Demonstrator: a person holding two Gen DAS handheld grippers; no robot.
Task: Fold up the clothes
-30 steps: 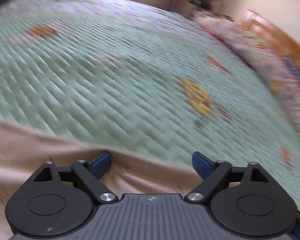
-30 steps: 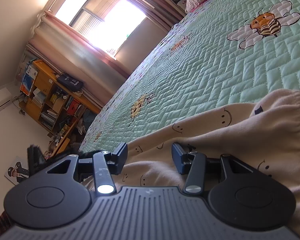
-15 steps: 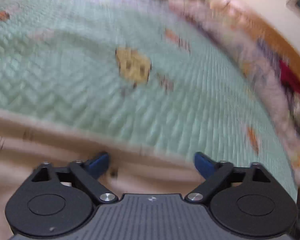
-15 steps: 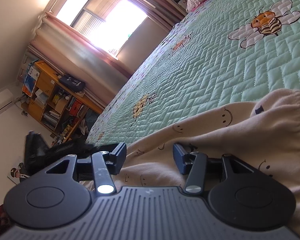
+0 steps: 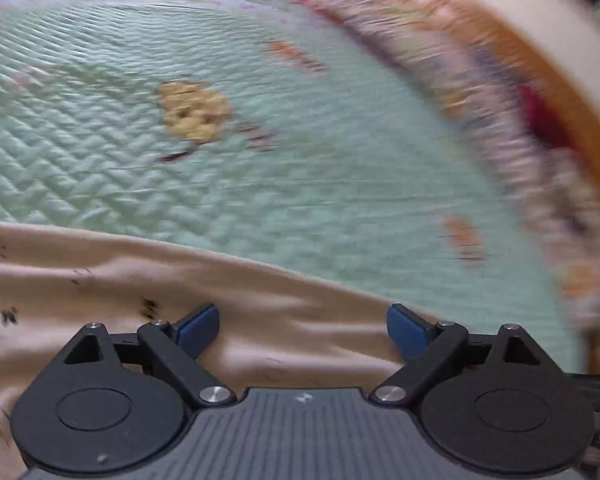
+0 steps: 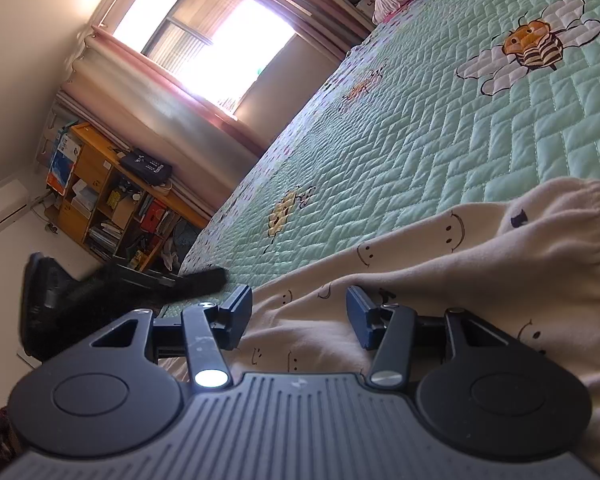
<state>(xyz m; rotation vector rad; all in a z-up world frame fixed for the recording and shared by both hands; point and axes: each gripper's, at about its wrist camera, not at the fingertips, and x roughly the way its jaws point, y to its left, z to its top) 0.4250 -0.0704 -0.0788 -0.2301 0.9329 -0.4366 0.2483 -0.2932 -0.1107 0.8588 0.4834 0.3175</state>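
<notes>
Garment [image 6: 440, 264] smiley print sharp in right view; left view blurred.

A cream garment [image 6: 440, 280] was printed with small black smiley faces. The mint-green quilt [image 6: 480, 140] was stitched in a herringbone pattern and decorated with orange-and-black striped, white-winged bees.

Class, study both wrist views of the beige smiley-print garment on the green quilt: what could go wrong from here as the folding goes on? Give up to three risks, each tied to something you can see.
1. The left gripper has its jaws opening over the beige garment with no cloth pinched, so a close here may grab only a loose ridge.
2. The right gripper straddles a raised fold without pressing it, so the cloth may slip.
3. The garment is rumpled on the quilt, so creases may get folded in.
</notes>
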